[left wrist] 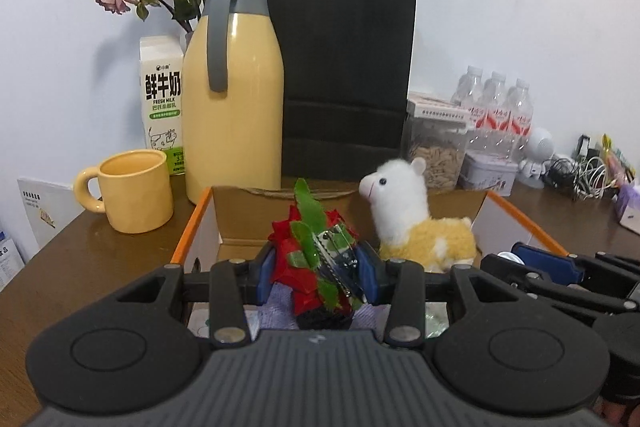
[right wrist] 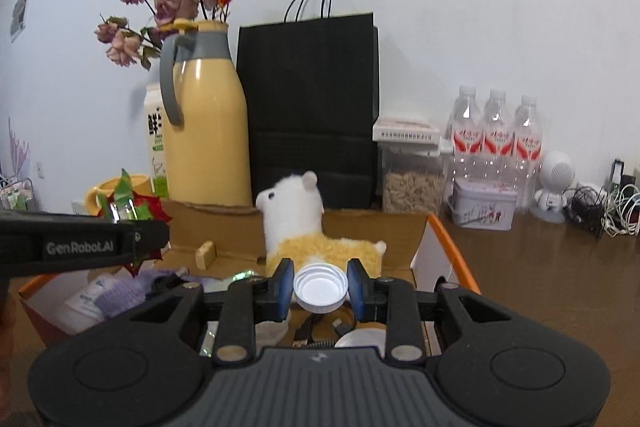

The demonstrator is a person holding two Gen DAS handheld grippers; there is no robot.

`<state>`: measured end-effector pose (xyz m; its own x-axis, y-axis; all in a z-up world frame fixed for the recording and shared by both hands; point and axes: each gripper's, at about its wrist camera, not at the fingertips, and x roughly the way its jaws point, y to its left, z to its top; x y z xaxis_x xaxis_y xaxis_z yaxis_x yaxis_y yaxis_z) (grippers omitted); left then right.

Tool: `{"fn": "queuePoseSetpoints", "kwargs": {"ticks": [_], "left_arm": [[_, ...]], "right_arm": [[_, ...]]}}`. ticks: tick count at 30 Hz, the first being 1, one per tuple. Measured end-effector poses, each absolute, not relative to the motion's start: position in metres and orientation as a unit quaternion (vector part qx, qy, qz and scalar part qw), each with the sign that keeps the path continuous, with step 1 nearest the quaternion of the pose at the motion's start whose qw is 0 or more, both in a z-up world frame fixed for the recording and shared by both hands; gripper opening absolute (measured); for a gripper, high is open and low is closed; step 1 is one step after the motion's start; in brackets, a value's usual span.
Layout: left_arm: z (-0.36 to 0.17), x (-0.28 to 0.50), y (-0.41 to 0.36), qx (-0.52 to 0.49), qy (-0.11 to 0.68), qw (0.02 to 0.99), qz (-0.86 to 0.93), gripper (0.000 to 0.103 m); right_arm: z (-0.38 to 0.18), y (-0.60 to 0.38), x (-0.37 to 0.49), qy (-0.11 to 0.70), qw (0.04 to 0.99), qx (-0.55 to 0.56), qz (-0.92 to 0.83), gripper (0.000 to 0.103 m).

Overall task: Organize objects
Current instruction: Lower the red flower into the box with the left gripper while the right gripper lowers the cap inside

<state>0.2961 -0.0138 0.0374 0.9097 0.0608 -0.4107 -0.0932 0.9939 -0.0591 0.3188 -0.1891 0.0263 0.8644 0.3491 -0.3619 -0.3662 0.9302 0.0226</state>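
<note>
1. Left gripper: pinched on red brooch flower, green leaves, pin clasp; held above cardboard box.
2. Right gripper: pinched on white cap, open side facing camera, over same box.
3. Handling advice: keep both pinches firm; release only low over box contents, clear of plush alpaca standing beyond the cap.
</note>
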Motion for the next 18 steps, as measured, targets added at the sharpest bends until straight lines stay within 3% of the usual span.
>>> {"fn": "queuePoseSetpoints", "kwargs": {"ticks": [4,6,8,9,10,13,18], "left_arm": [[0.036,0.29,-0.012,-0.041,0.201,0.978,0.042,0.046],[0.036,0.286,-0.012,-0.036,0.192,0.98,0.044,0.062],[0.037,0.281,-0.011,-0.034,0.178,0.982,0.054,0.097],[0.038,0.279,-0.01,-0.036,0.169,0.983,0.06,0.103],[0.04,0.277,-0.009,-0.038,0.16,0.984,0.065,0.103],[0.043,0.277,-0.007,-0.044,0.157,0.984,0.069,0.103],[0.043,0.276,-0.008,-0.043,0.16,0.984,0.067,0.103]], "right_arm": [[0.025,-0.189,0.315,0.186,0.964,-0.022,0.187,0.028],[0.026,-0.191,0.312,0.183,0.965,-0.017,0.186,0.029],[0.028,-0.194,0.309,0.182,0.966,-0.011,0.184,0.048],[0.028,-0.196,0.308,0.179,0.967,-0.006,0.183,0.067],[0.029,-0.197,0.307,0.176,0.967,-0.002,0.182,0.083],[0.029,-0.198,0.306,0.172,0.969,0.0,0.178,0.102],[0.029,-0.196,0.305,0.171,0.969,-0.005,0.176,0.103]]}}
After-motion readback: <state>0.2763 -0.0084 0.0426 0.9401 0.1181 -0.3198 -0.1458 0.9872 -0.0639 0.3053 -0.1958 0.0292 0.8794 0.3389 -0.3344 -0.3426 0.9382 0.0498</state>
